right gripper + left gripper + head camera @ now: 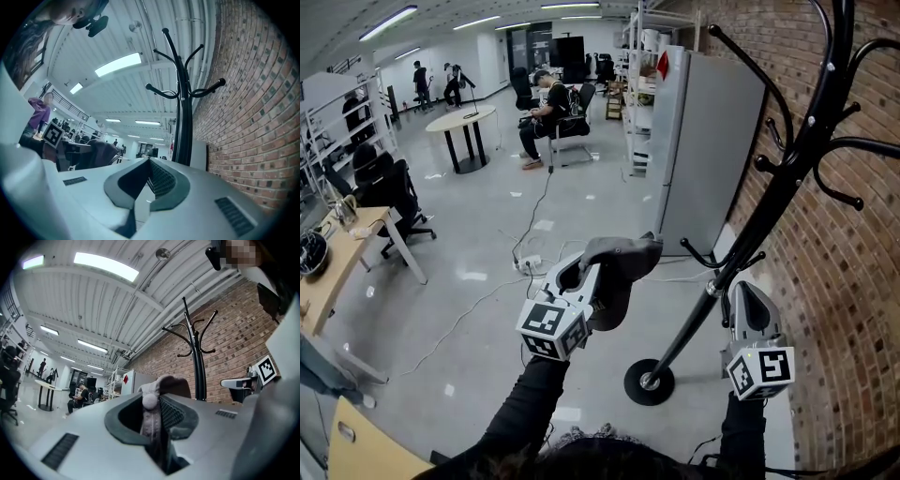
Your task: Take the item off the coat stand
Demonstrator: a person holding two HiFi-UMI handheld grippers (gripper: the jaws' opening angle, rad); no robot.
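Observation:
The item is a dark grey cap (623, 267), clear of the black coat stand (787, 178) and hanging to its left. My left gripper (602, 270) is shut on the cap's fabric; in the left gripper view a fold of the cap (151, 416) with a small button sits pinched between the jaws of that gripper (153, 401). The stand (199, 366) rises beyond it with bare hooks. My right gripper (741, 292) is right of the stand's pole, low, shut with nothing in it (149, 164). The stand (183, 117) towers just ahead in the right gripper view.
A brick wall (853, 281) runs along the right behind the stand's round base (649, 382). A white cabinet (708, 150) stands past it. A cable and power strip (530, 264) lie on the floor. A desk (337, 272) sits left; a person (546, 112) sits far back.

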